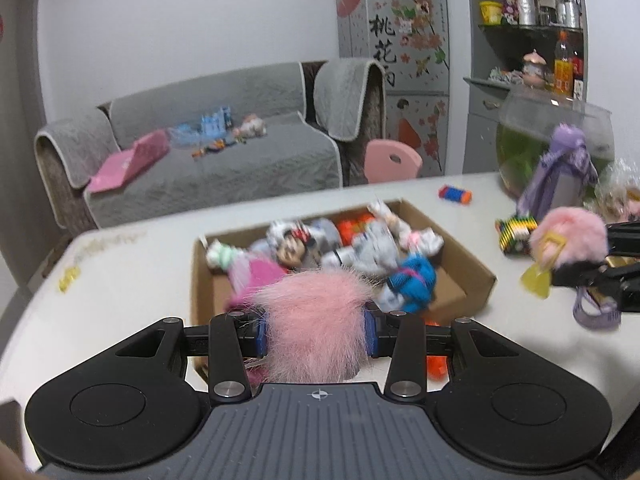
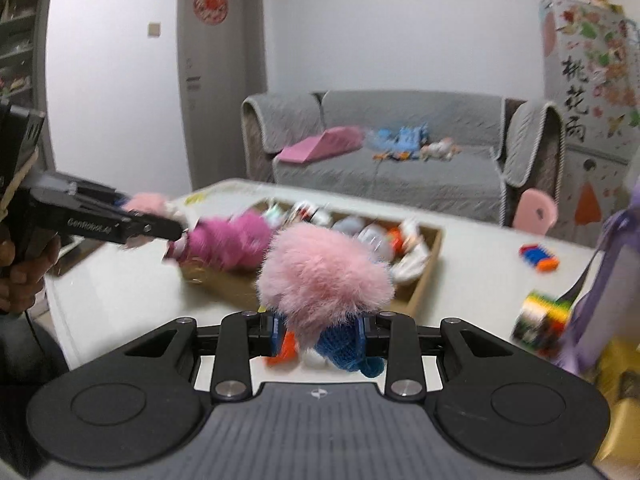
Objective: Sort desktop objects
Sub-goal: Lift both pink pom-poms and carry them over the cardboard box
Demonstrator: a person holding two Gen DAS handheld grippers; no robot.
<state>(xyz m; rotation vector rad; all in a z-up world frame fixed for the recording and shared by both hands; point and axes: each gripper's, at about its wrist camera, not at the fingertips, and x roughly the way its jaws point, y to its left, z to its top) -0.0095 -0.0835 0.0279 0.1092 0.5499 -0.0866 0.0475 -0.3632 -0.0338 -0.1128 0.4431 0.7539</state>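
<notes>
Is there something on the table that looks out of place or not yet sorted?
Yes. A small orange and blue toy lies alone on the white table, beyond the cardboard box where the other toys are gathered. A multicoloured block also sits outside it.

free: table left of box [image 1: 472, 276] | blocked: fishbowl [image 1: 556, 136] far right
</notes>
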